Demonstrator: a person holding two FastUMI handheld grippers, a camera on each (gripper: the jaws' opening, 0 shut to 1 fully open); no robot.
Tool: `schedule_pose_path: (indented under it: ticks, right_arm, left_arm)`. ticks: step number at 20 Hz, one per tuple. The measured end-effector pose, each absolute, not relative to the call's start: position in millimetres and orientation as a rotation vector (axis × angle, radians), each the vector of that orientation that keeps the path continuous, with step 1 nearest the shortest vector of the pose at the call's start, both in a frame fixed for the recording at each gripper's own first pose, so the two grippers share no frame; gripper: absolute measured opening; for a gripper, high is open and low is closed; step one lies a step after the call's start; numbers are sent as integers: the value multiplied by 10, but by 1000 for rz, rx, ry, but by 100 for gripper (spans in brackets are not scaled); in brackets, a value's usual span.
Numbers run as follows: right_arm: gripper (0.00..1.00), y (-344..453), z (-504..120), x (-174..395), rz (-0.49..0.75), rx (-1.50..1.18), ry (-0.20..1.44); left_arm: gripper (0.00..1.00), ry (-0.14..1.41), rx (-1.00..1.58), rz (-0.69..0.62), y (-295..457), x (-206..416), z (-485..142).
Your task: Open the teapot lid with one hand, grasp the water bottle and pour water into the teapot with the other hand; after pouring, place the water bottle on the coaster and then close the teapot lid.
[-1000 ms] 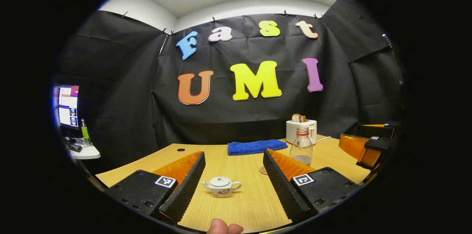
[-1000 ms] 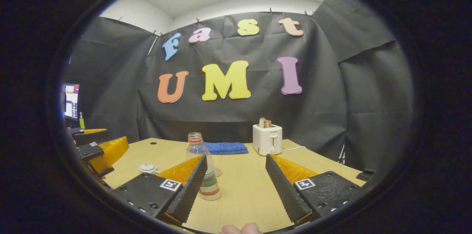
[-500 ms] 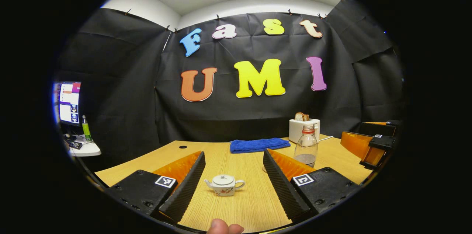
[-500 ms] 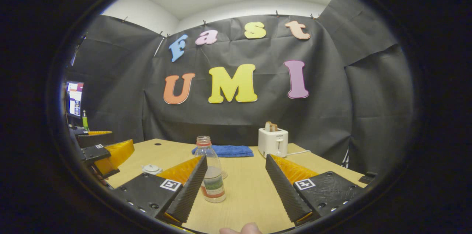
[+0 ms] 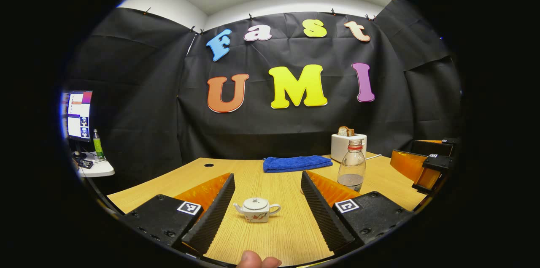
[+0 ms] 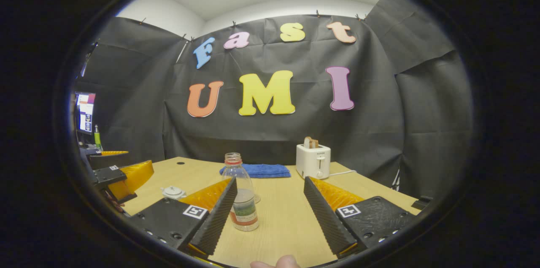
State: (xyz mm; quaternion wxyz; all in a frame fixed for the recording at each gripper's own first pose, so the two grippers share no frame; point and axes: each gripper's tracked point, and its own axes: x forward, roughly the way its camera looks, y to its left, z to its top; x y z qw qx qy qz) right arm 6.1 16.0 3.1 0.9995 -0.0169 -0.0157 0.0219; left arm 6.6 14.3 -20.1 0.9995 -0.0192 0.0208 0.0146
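Observation:
A small white teapot (image 5: 257, 210) with its lid on stands on the wooden table (image 5: 278, 234), ahead of my open left gripper (image 5: 267, 177) and in line with the gap between its fingers. A clear water bottle (image 5: 351, 166) with a red neck ring and a little water stands to the right of it. In the right gripper view the bottle (image 6: 241, 194) is close ahead, partly behind the left finger of my open right gripper (image 6: 270, 180). The teapot (image 6: 173, 192) sits farther left. A round coaster (image 6: 257, 198) peeks out behind the bottle.
A blue towel (image 5: 292, 163) and a white toaster (image 5: 348, 146) with toast stand at the table's back. The right gripper (image 5: 422, 166) shows at the right edge, the left gripper (image 6: 122, 175) at the left. A monitor (image 5: 79, 115) stands off to the left.
Both grippers have shifted slightly, so the teapot and the bottle sit a little differently in each view. Nothing was taken hold of, and both grippers stay open.

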Motion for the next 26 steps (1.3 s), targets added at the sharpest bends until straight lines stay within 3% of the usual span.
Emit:
schedule_pose_path:
  ticks: [7,13,16,22,23,25,26]
  right_arm:
    - [92,105,-146,169,49,-16,1]
    - [95,-58,-282,319,27,-4,38]
    - [96,-133,-312,396,12,4,48]
    - [95,-189,-402,535,1,3,74]
    - [92,-181,-426,554,3,3,82]
    - [99,-195,-455,577,6,4,91]
    - [93,-198,-466,591,8,5,93]
  left_arm:
    - [99,178,-89,61,225,311,-713]
    - [99,252,-87,67,324,644,-1006]
    - [95,288,-71,70,376,844,-1122]
    - [71,365,-39,68,427,1064,-1354]
    - [63,368,-41,73,433,1082,-1375]
    - [49,384,-45,78,433,1083,-1425]
    - [46,378,-44,72,426,1094,-1410]
